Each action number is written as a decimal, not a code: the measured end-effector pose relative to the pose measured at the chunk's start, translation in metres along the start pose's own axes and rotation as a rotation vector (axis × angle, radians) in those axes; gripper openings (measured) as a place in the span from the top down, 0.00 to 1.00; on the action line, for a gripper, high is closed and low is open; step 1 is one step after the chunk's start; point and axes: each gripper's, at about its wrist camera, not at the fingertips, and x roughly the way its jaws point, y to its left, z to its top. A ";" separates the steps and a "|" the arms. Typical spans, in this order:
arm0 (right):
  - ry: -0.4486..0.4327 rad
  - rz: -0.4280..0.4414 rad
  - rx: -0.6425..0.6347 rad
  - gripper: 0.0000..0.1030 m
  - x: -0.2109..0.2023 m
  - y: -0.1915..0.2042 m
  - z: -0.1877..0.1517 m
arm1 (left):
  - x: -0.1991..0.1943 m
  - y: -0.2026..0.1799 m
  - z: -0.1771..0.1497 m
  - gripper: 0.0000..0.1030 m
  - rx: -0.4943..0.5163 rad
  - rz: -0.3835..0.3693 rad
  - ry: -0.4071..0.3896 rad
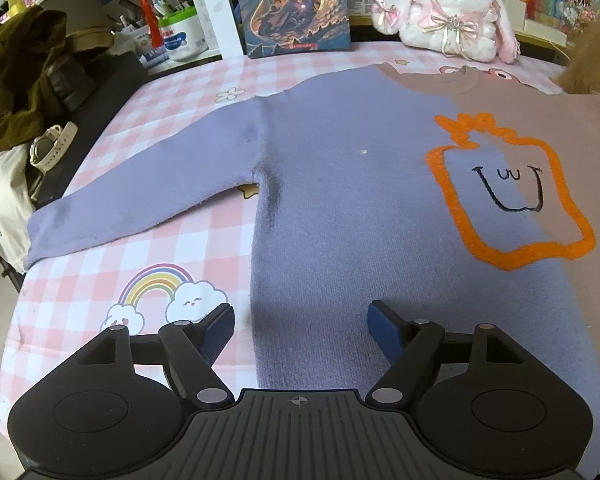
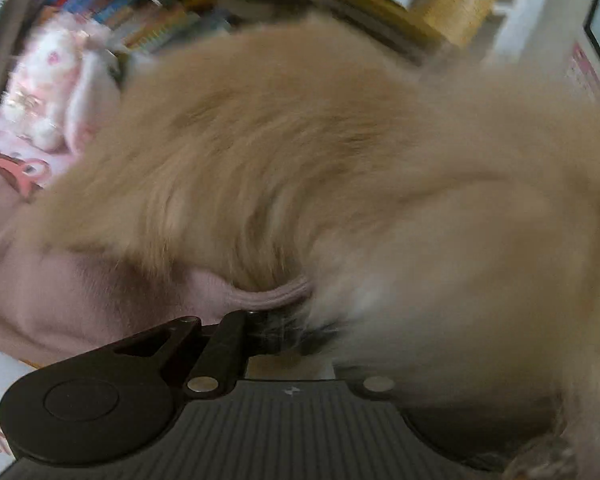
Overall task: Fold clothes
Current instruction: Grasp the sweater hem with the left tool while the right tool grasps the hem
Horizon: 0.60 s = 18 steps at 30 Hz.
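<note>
Your left gripper (image 1: 300, 316) stands wide open and empty over the sweater (image 1: 372, 208) hem, body running straight ahead, sleeve (image 1: 148, 188) off to its left. Your right gripper (image 2: 276, 332) is shut; fur (image 2: 300, 160) hides any hold on the pink fabric.

Your half-lilac, half-dusty-pink knitted sweater (image 1: 360, 184) lies flat and face up, its orange frame with a smiling face showing, lilac sleeve (image 1: 140, 196) stretched out sideways, pink cuff (image 2: 268, 294) bunched.
</note>
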 end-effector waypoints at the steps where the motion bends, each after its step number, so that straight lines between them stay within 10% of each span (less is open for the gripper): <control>1: 0.016 -0.013 0.029 0.98 0.004 -0.004 -0.004 | 0.000 -0.001 0.000 0.26 0.001 -0.007 -0.002; 8: 0.100 -0.056 0.194 0.96 0.009 -0.022 -0.011 | 0.001 -0.011 0.001 0.26 0.021 -0.014 -0.019; 12: 0.226 0.077 0.394 0.91 0.006 -0.035 -0.027 | 0.000 -0.010 -0.002 0.26 -0.016 -0.011 -0.024; 15: 0.234 0.066 0.416 0.52 -0.002 -0.034 -0.041 | -0.002 -0.012 -0.002 0.26 -0.012 -0.003 -0.021; 18: 0.210 0.029 0.448 0.46 -0.023 -0.030 -0.048 | -0.006 -0.013 -0.001 0.26 0.015 0.004 -0.020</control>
